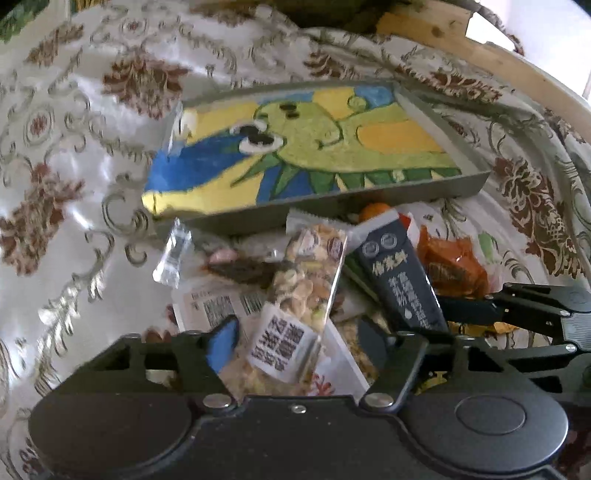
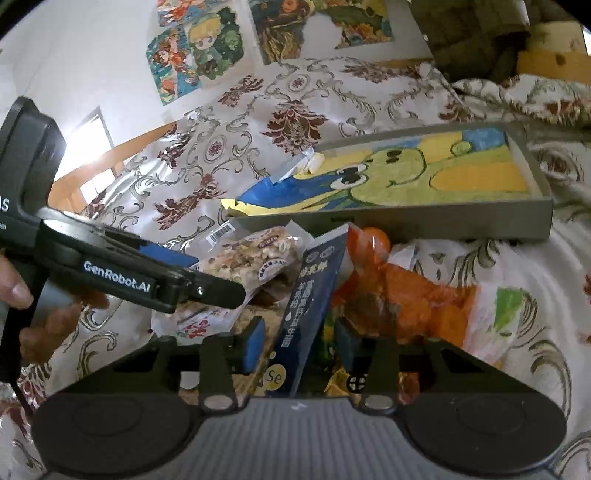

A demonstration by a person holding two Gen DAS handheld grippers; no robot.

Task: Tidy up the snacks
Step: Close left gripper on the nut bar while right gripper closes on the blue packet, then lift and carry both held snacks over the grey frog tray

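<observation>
Before the tray [image 1: 369, 203], both grippers straddle packets unclamped (nut bar [image 1: 306, 280] left, dark sachet [image 2: 310, 291] right); squeeze next.

One grey tray [image 1: 436, 122] with a green cartoon creature painted on its floor lies on the floral cloth [image 1: 92, 122]. In front of it there is one dark blue packet [image 1: 399, 280], one clear bag of mixed nuts [image 1: 314, 266], one orange-wrapped snack [image 1: 454, 266] and one white pack with barcodes [image 1: 218, 306]; the rest of the heap is too overlapped to count. Two painted pictures [image 2: 321, 26] hang on the wall.
</observation>
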